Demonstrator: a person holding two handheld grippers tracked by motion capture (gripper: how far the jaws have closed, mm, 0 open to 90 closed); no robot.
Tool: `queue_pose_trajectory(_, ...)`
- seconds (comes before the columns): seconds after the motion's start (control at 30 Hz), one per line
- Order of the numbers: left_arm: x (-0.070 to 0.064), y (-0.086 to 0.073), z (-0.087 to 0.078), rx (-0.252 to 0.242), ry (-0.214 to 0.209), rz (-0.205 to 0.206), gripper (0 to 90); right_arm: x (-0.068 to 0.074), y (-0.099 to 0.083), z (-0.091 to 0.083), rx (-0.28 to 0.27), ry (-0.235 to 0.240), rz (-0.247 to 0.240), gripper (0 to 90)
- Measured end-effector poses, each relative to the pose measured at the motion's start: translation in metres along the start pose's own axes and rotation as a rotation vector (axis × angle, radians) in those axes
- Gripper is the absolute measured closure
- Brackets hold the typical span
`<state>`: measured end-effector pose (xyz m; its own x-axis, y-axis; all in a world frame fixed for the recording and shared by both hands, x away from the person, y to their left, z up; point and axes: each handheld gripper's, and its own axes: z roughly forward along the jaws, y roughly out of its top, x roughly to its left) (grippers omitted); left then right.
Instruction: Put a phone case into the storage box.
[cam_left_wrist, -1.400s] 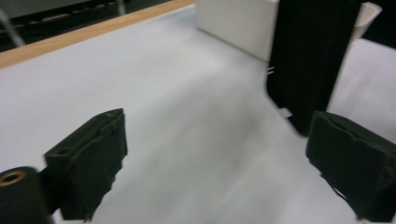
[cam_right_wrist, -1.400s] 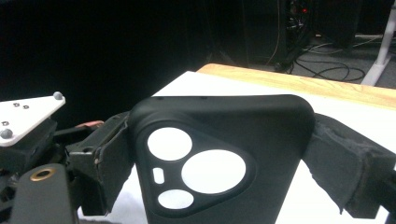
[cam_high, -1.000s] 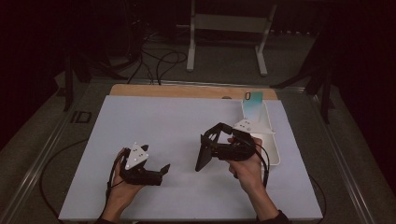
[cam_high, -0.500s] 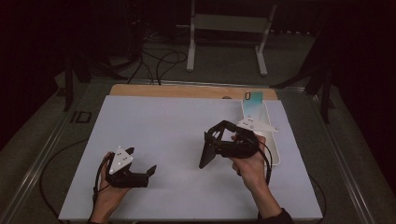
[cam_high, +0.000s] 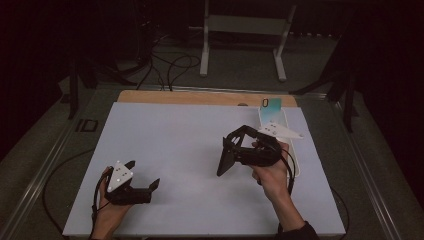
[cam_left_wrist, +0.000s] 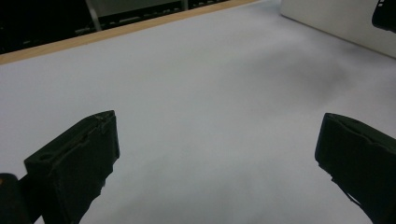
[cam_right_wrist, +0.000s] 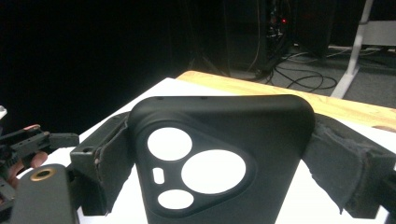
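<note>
A black phone case (cam_right_wrist: 266, 135) with several round camera cut-outs stands upright between the jaws of my right gripper (cam_right_wrist: 226, 156), which is shut on its two sides. From above, that gripper (cam_high: 234, 147) holds the case (cam_high: 224, 161) over the right middle of the white table top (cam_high: 190, 135). My left gripper (cam_high: 144, 175) hovers low near the front left of the table, open. Its own view shows the black fingers (cam_left_wrist: 74, 163) wide apart with bare white table (cam_left_wrist: 210, 130) between them.
A long white tray (cam_high: 294, 161) lies along the right edge of the table, with a teal phone case (cam_high: 273, 111) at its far end. The tray's side (cam_left_wrist: 345, 18) shows far off. A wooden strip (cam_high: 200, 97) borders the far edge; cables and a stand lie beyond.
My left gripper has slid left and slightly toward the table's front edge. The right gripper has stayed almost in place, still holding the black case.
</note>
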<state>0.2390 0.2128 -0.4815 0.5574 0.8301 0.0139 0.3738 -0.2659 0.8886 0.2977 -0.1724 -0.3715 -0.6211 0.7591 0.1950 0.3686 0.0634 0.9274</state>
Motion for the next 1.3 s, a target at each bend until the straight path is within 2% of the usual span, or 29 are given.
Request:
queue_pose_trajectory(0.33,0.002,-0.003,-0.004,-0.02,-0.011,-0.003,0.4,-0.008,0.011,0.0,-0.013,-0.013,-0.001,13.7)
queue_pose_trajectory(0.67,0.001,-0.004,-0.003,-0.013,-0.015,0.001,0.4,-0.017,0.019,0.005,-0.002,-0.042,-0.018,13.7)
queue_pose_trajectory(1.3,0.002,-0.005,-0.003,-0.006,-0.025,-0.021,0.4,-0.032,0.029,0.016,0.005,-0.074,-0.03,13.7)
